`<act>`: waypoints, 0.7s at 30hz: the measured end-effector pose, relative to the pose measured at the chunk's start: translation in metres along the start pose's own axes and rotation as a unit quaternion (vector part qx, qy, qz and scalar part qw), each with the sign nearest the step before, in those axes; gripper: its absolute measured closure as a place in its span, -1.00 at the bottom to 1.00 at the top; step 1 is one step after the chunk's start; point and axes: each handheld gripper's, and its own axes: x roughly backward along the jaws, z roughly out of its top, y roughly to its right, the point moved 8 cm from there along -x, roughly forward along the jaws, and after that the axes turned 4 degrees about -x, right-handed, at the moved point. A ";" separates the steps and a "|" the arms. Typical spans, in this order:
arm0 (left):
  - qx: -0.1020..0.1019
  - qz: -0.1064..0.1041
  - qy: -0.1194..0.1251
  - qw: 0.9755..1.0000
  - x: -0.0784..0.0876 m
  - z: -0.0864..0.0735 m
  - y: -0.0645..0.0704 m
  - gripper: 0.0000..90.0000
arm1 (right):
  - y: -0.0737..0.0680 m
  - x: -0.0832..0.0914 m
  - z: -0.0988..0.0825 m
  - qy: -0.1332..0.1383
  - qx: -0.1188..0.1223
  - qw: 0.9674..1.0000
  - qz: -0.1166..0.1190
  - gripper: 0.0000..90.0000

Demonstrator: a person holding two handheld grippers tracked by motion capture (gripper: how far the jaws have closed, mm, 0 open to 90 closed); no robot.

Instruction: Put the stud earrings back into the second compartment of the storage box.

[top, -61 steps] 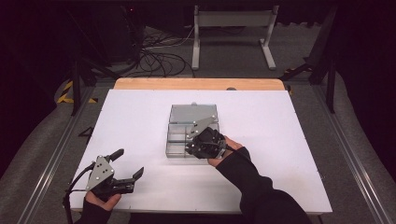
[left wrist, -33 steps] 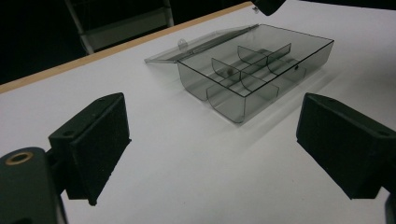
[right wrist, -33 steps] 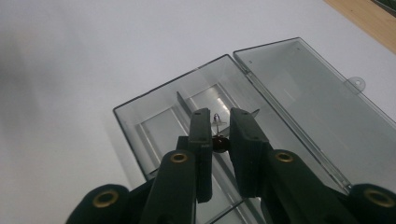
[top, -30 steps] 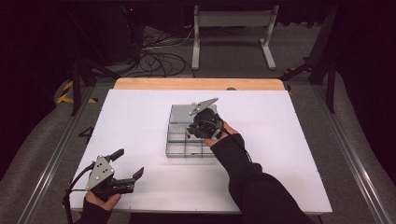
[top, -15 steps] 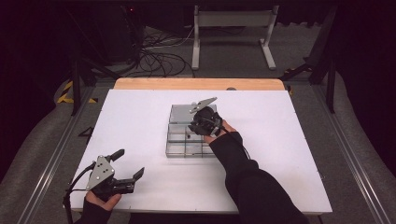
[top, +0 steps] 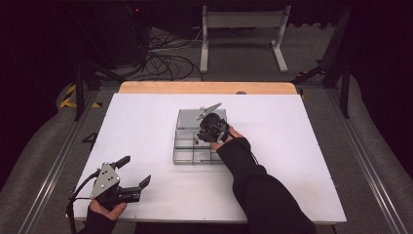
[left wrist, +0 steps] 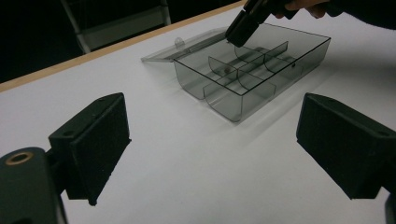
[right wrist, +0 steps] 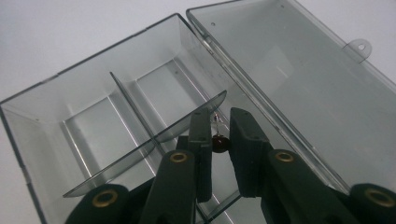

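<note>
Right gripper (right wrist: 215, 140) pinching earring (right wrist: 219, 142) inside box (right wrist: 42, 121), dividers close.

No writing to read here.
The clear compartment box (top: 197, 139) and white bench (top: 146, 126) carry no label, brand, number or sign.

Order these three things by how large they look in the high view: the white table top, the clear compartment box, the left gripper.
1. White table top, by far the largest.
2. Clear compartment box.
3. Left gripper, slightly smaller than the box, though it is nearer the camera.
</note>
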 end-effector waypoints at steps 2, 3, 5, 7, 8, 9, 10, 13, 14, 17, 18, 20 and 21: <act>0.000 0.000 0.001 1.000 0.000 0.000 0.000 -0.77 | 0.001 -0.003 -0.001 -0.005 -0.002 1.000 -0.004 0.76; 0.000 0.000 0.001 1.000 0.000 0.000 0.000 -0.78 | 0.002 -0.004 -0.002 -0.008 -0.002 1.000 -0.004 0.76; 0.000 0.000 0.001 1.000 0.000 0.000 0.000 -0.77 | 0.003 -0.007 -0.003 -0.012 -0.003 1.000 -0.006 0.76; 0.000 0.000 0.001 1.000 0.000 0.000 0.000 -0.77 | 0.004 -0.008 -0.004 -0.015 -0.003 1.000 -0.006 0.76; 0.000 0.001 0.001 1.000 0.000 0.000 0.000 -0.77 | 0.004 -0.009 -0.005 -0.017 -0.003 1.000 -0.006 0.76; 0.001 0.001 0.001 1.000 0.000 0.000 0.000 -0.77 | 0.005 -0.009 -0.005 -0.018 -0.005 1.000 -0.008 0.76; 0.001 0.001 0.001 1.000 0.000 0.000 0.000 -0.77 | 0.005 -0.010 -0.005 -0.019 -0.006 1.000 -0.010 0.75; 0.000 0.001 0.001 1.000 0.000 0.000 0.000 -0.77 | 0.006 -0.010 -0.005 -0.018 -0.007 1.000 -0.015 0.70; 0.000 0.001 0.001 1.000 0.000 0.000 0.000 -0.77 | 0.006 -0.009 -0.005 -0.017 -0.007 1.000 -0.015 0.66; -0.002 0.001 0.000 1.000 -0.001 0.000 0.000 -0.77 | 0.006 -0.008 -0.004 -0.014 -0.006 1.000 -0.013 0.56; -0.002 0.001 0.000 1.000 -0.001 0.000 0.000 -0.77 | 0.005 -0.007 -0.004 -0.012 -0.007 1.000 -0.012 0.52; 0.000 0.001 0.000 1.000 -0.001 0.000 0.000 -0.77 | 0.004 -0.005 -0.004 -0.008 -0.007 1.000 -0.012 0.42; 0.000 0.002 0.000 1.000 -0.001 0.000 0.000 -0.77 | 0.004 -0.003 -0.003 -0.005 -0.008 1.000 -0.013 0.40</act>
